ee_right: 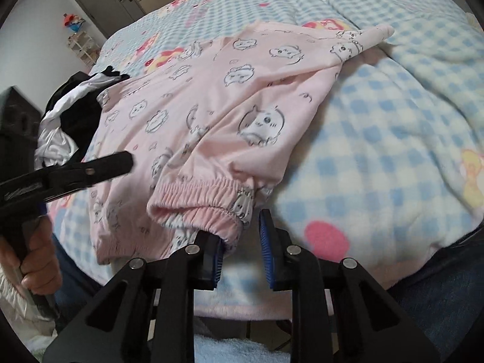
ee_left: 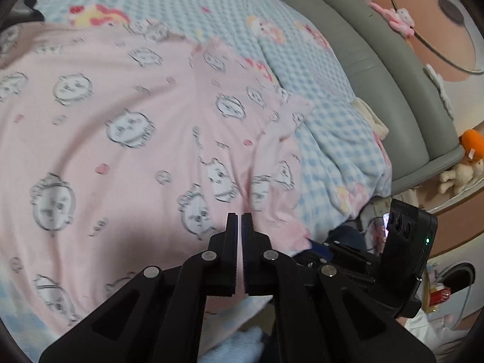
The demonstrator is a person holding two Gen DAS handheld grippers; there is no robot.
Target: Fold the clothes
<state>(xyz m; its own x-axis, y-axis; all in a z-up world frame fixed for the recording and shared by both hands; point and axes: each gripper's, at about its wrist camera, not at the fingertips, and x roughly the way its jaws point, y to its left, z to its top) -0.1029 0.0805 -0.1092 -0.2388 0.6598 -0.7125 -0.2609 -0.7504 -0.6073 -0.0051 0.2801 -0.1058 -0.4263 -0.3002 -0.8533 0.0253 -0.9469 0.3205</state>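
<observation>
Pink pyjama bottoms [ee_left: 127,127] printed with cartoon faces lie spread on the bed. In the right wrist view the pink bottoms [ee_right: 211,106] are doubled over, and their elastic waistband [ee_right: 205,199] faces me. My right gripper [ee_right: 242,236] is open at that waistband, whose lower edge rests against the left fingertip [ee_right: 216,243]. My left gripper [ee_left: 240,220] hovers low over the pink cloth with its jaws shut and no cloth visible between them. The left gripper [ee_right: 121,160] also shows from the side, held by a hand [ee_right: 39,269].
A blue-and-white checked blanket [ee_right: 378,139] with cartoon prints covers the bed. A heap of black and white clothes [ee_right: 69,112] lies left of the pink garment. A grey padded headboard [ee_left: 378,60] and soft toys [ee_left: 459,169] stand at the right. A door [ee_right: 103,0] is at the far end.
</observation>
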